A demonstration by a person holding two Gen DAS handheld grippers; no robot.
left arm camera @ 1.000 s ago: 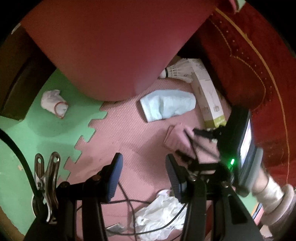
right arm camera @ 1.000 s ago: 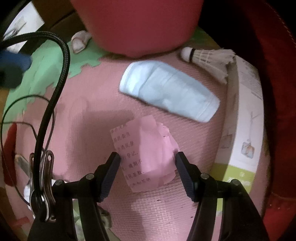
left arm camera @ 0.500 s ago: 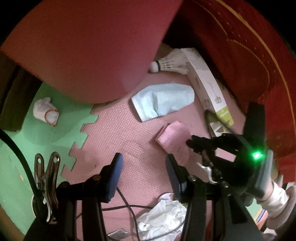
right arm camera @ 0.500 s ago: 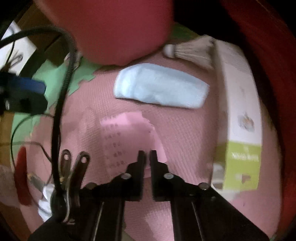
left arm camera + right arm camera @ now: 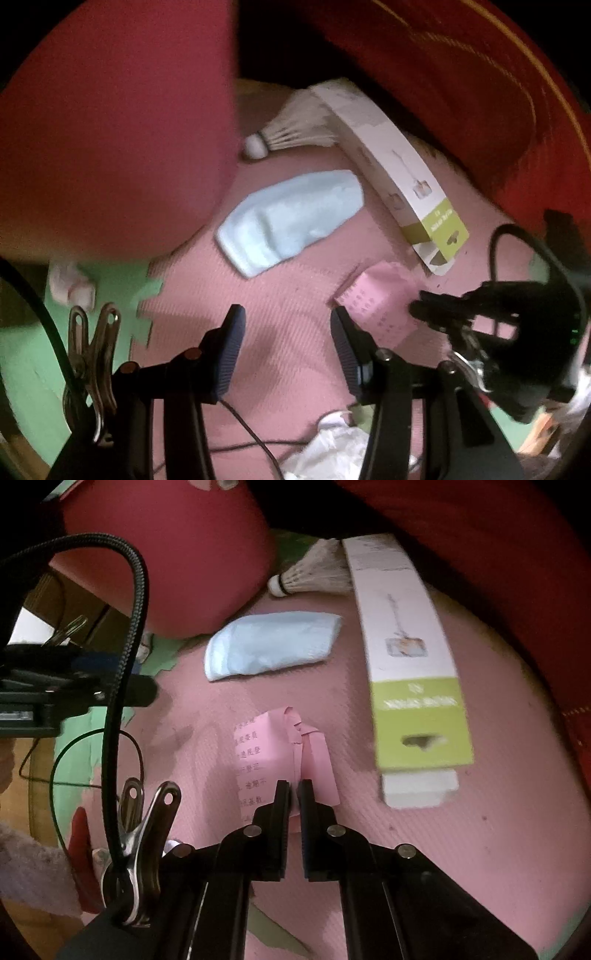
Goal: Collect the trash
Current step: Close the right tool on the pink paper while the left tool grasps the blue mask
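The right gripper point(image 5: 294, 794) pinches the pink paper slip point(image 5: 266, 753) on the pink foam mat point(image 5: 461, 849). The left gripper point(image 5: 284, 328) hangs wide, holding nothing. At twelve o'clock lies a blue mask point(image 5: 271, 646); at one, a carton point(image 5: 406, 657); farther, a shuttlecock point(image 5: 314, 572).

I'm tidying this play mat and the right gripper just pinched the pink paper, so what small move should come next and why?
Probably lift the right gripper straight up a little: its jaws are shut on the pink paper, which looks creased between them but mostly lies on the mat.
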